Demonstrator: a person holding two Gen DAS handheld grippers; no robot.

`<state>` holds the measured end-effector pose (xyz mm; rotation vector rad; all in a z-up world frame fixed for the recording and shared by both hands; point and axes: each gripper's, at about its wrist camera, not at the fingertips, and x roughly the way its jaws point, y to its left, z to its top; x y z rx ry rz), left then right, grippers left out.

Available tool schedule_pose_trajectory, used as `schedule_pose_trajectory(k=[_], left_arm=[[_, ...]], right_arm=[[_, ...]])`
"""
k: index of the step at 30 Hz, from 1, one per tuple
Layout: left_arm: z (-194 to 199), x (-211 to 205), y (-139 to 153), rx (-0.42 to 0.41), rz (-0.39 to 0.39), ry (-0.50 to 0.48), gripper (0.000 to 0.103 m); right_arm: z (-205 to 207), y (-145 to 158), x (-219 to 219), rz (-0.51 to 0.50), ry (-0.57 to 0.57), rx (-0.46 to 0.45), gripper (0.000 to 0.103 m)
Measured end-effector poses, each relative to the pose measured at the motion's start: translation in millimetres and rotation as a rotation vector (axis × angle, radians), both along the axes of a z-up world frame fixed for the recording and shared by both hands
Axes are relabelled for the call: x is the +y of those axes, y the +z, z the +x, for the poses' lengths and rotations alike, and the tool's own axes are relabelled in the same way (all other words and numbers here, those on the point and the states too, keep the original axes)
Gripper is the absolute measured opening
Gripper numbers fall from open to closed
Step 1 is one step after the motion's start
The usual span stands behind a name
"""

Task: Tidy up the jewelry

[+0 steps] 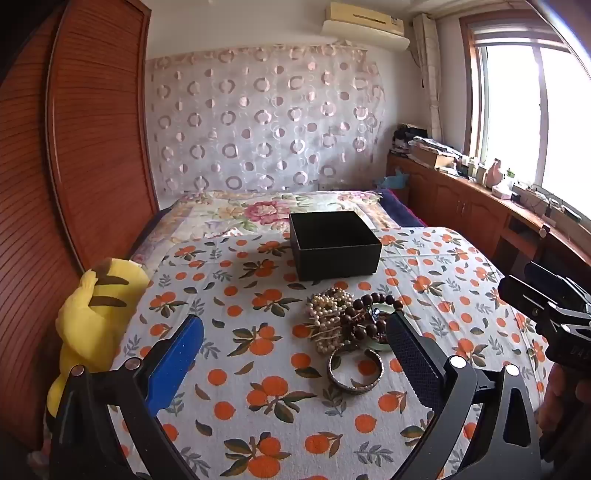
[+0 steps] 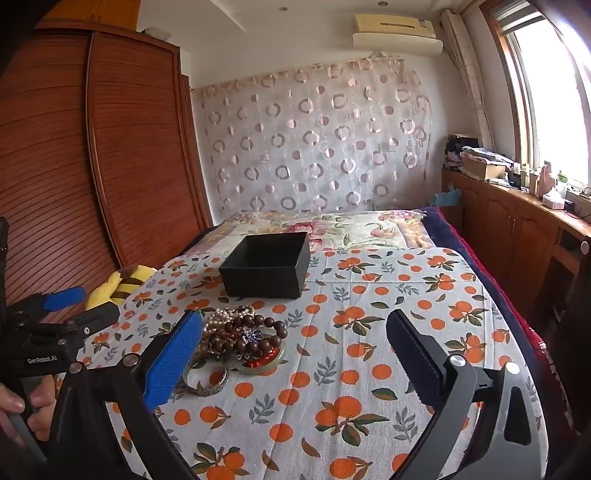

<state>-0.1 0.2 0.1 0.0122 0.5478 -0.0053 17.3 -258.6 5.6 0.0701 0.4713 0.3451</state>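
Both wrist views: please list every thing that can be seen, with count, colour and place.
box: 1, black, open, on the cloth behind the jewelry
pearl strand: 1 tangle, cream, left part of the jewelry pile
wooden bead bracelets: count unclear, dark brown, on top of the pile
green bangle: 1, pale green, under the beads
metal bangle: 1, silver, nearest edge of the pile
cloth: 1, white with orange fruit print, over the bed
plush toy: 1, yellow with brown stripes, left edge of the bed
wardrobe: 1, reddish brown, left wall
air conditioner: 1, cream, high on the back wall
left gripper: 1, black and blue, open, before the pile
right gripper: 1, black and blue, open, right of the pile
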Motion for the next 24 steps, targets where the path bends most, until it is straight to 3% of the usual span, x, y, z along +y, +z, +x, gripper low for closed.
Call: schedule_pose_trajectory(k=[24], left_arm=[[-0.2, 0.5, 0.5, -0.012, -0.005, 0.000, 0.096]], right_arm=[[-1.3, 0.8, 0.2, -0.006, 0.000, -0.001, 0.101]])
